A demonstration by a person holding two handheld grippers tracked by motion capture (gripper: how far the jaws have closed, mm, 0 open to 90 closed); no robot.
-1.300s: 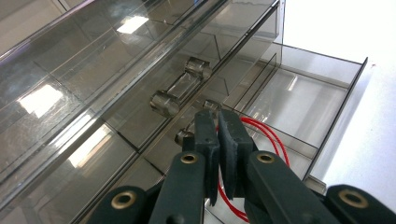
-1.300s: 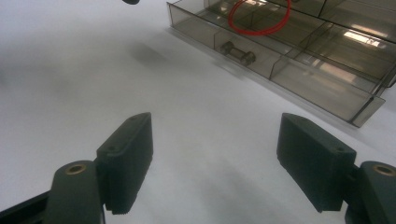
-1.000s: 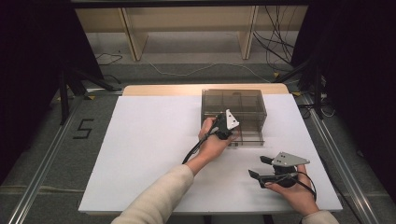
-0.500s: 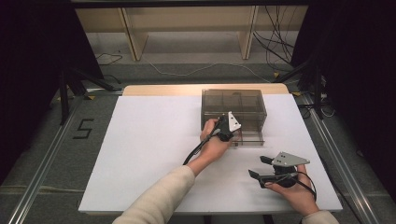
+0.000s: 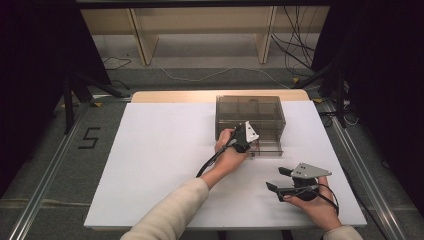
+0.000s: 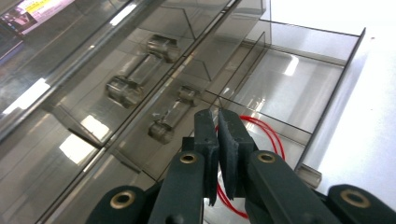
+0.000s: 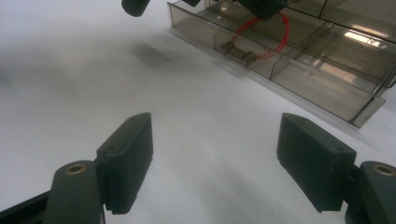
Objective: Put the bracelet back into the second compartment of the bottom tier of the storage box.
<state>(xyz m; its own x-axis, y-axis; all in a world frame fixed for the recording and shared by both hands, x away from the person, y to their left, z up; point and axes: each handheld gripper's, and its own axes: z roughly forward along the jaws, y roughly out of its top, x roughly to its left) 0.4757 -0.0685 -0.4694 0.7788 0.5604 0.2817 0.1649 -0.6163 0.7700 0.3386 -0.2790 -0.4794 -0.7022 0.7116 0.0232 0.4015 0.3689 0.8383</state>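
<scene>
Red loop (image 6: pixel 261 140) lies in the pulled-out bottom drawer (image 5: pixel 265 145) of the smoked drawer box (image 5: pixel 250 112), near the desk's far edge, right of centre. My left gripper (image 6: pixel 218 119) sits over that drawer, jaws closed; whether they pinch the loop I cannot tell, since the jaws hide its near part. My right gripper (image 5: pixel 280 179) rests by the near right corner, jaws wide apart, empty. White desk (image 5: pixel 160 150), wooden shelving (image 5: pixel 200 30) behind; the room's sides are dark.

Lab recording bay: dark curtains (image 5: pixel 30 75), floor rails (image 5: pixel 45 170), loose cables (image 5: pixel 295 45)
</scene>
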